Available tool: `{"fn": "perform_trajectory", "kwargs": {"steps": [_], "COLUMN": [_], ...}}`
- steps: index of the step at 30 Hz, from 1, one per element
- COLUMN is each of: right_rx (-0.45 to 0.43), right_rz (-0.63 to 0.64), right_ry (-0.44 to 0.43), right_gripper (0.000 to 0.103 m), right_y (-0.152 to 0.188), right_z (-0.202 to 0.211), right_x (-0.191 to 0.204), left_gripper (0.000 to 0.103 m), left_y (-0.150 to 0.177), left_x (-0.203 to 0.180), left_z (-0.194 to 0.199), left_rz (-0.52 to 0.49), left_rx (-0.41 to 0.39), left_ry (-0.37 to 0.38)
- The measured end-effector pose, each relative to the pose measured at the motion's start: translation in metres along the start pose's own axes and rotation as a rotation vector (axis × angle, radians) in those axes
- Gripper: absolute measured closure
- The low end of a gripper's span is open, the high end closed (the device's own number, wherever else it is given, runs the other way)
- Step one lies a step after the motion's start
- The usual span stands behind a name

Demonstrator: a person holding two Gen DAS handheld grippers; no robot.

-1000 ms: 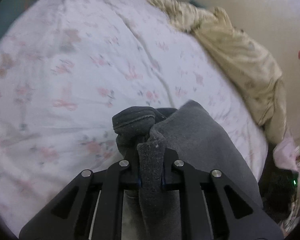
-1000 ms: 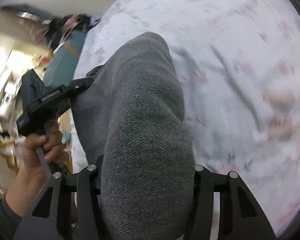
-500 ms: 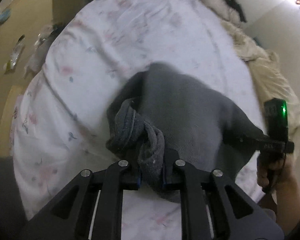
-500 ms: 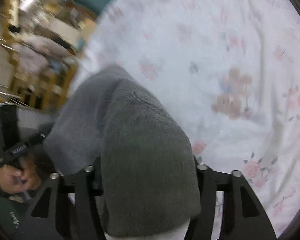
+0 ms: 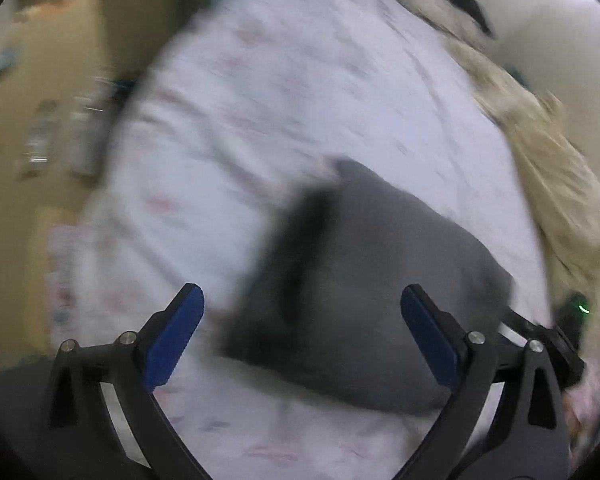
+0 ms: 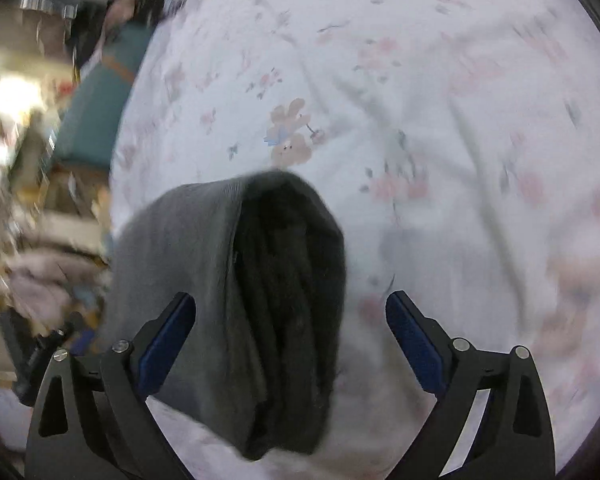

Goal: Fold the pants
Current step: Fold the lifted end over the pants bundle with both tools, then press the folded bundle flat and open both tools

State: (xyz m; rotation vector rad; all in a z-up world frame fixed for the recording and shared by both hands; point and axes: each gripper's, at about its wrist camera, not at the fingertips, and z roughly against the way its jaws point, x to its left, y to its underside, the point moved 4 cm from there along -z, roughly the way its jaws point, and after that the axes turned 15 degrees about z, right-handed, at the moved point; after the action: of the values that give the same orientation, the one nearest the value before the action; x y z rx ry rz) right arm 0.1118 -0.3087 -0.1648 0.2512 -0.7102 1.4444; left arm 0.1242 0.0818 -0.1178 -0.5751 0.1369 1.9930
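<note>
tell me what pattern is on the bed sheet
White bed sheet with faint pink flowers and small grey-green leaves; clearest in the right wrist view.

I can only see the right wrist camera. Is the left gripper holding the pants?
Observer: No. The left gripper is open. Its jaws have just been opening, and the pants lie loose on the sheet between them.
Operator: What's past the bed over there?
Observer: A crumpled yellow blanket along the sheet's far edge.
Operator: Anything shiny?
Observer: A small green light glows low on the right.
</note>
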Motion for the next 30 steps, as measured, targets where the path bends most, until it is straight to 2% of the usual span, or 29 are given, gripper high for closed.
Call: {"fn": "perform_trajectory", "kwargs": {"steps": [2,4,6,8,10,12,13,14,15,16,18,19,21,25,27,28,30], "right_rx": [0.002,0.032,0.095,0.152,0.145,0.145,0.145,0.143,0.147,0.145,0.135,0.120,0.079,-0.003,-0.032,-0.041,-0.017], "right_rz": [-0.042,-0.028,0.010,0.033,0.042,0.097,0.128,0.143,0.156,0.177,0.178,0.188,0.228,0.329,0.381,0.395,0.404], "right_ry": [-0.052,-0.047,-0.031,0.004,0.023,0.044,0.028,0.004,0.002,0.001,-0.016,-0.021,-0.019,-0.024,-0.033,-0.041,-0.053], "right_gripper": [0.004,0.004,0.004,0.004,0.003,0.005,0.020,0.028,0.031,0.036,0.046,0.054,0.064,0.067,0.067,0.067,0.066], "right_y": [0.009,0.009,0.012,0.016,0.021,0.021,0.021,0.020,0.020,0.019,0.016,0.014,0.009,-0.011,-0.024,-0.031,-0.040], "right_z": [-0.006,-0.020,-0.036,-0.050,-0.055,-0.057,-0.058,-0.060,-0.061,-0.060,-0.058,-0.054,-0.044,-0.018,-0.008,-0.003,-0.006], "right_x": [0.002,0.008,0.008,0.008,0.008,0.016,0.023,0.028,0.032,0.035,0.037,0.040,0.050,0.072,0.080,0.082,0.078], "left_gripper": [0.006,0.005,0.001,0.001,0.001,0.004,0.007,0.020,0.044,0.052,0.068,0.072,0.080,0.083,0.083,0.082,0.082], "left_y": [0.004,0.003,0.002,0.001,0.005,0.010,0.014,0.018,0.020,0.022,0.025,0.027,0.027,0.028,0.032,0.036,0.047], "left_x": [-0.009,-0.010,-0.004,0.008,0.024,0.024,0.022,0.021,0.019,0.016,0.009,0.004,-0.003,-0.021,-0.022,-0.020,-0.010], "left_z": [-0.020,-0.049,-0.068,-0.082,-0.093,-0.092,-0.092,-0.089,-0.087,-0.083,-0.074,-0.066,-0.048,0.000,0.010,0.009,-0.002], "left_rz": [-0.086,-0.181,-0.228,-0.216,-0.137,-0.148,-0.170,-0.176,-0.166,-0.155,-0.203,-0.242,-0.246,-0.250,-0.264,-0.258,-0.214], "left_rx": [0.038,0.087,0.139,0.202,0.284,0.288,0.300,0.300,0.316,0.336,0.298,0.261,0.201,0.057,0.018,0.017,0.066], "left_ry": [-0.039,-0.131,-0.166,-0.145,-0.109,-0.097,-0.087,-0.079,-0.042,-0.005,0.003,0.004,0.040,0.150,0.148,0.136,0.113]}}
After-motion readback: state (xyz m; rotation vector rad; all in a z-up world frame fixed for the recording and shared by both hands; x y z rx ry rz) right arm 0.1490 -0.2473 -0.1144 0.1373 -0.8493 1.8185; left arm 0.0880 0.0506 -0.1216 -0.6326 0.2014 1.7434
